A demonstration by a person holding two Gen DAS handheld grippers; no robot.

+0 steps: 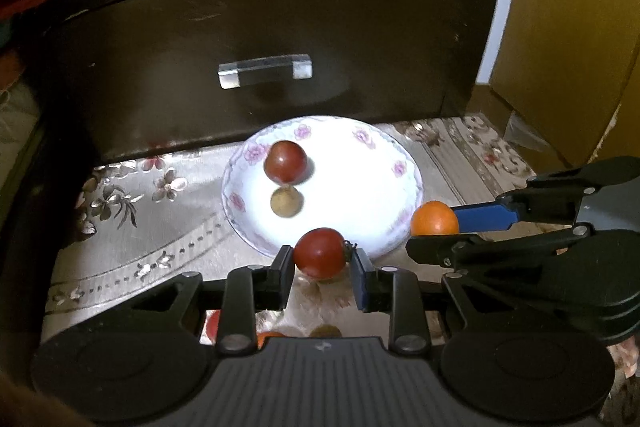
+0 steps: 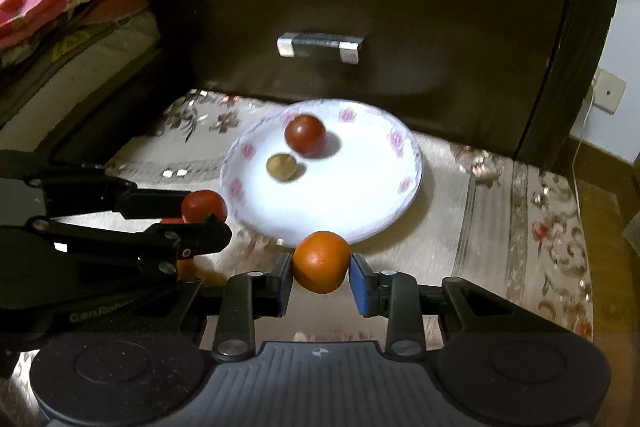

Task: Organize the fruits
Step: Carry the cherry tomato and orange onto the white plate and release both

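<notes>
Both grippers angled steeply downward over the floral cloth (image 1: 132,247), side by side, tips at the near rim of the white flowered plate (image 1: 360,183). Left gripper (image 1: 322,259): jaws nearly closed, pads pressing both sides of a red tomato (image 1: 320,253), stem end toward the blue pad; the fruit is held just short of the plate's near edge. Right gripper (image 2: 320,267): jaws likewise narrow, clamped on an orange fruit (image 2: 320,261), also at the plate's near rim. From the left wrist view the right gripper enters from the right, fingers roughly level across the frame; from the right wrist view the left one enters from the left in the same manner. On the plate: a second red tomato (image 2: 305,135) toward the far side, and a small brownish round fruit (image 2: 281,167) just beside it, nearer centre. Behind the plate, a dark drawer front (image 1: 280,27) with a metal handle (image 1: 265,71). Some motion blur in both views.
</notes>
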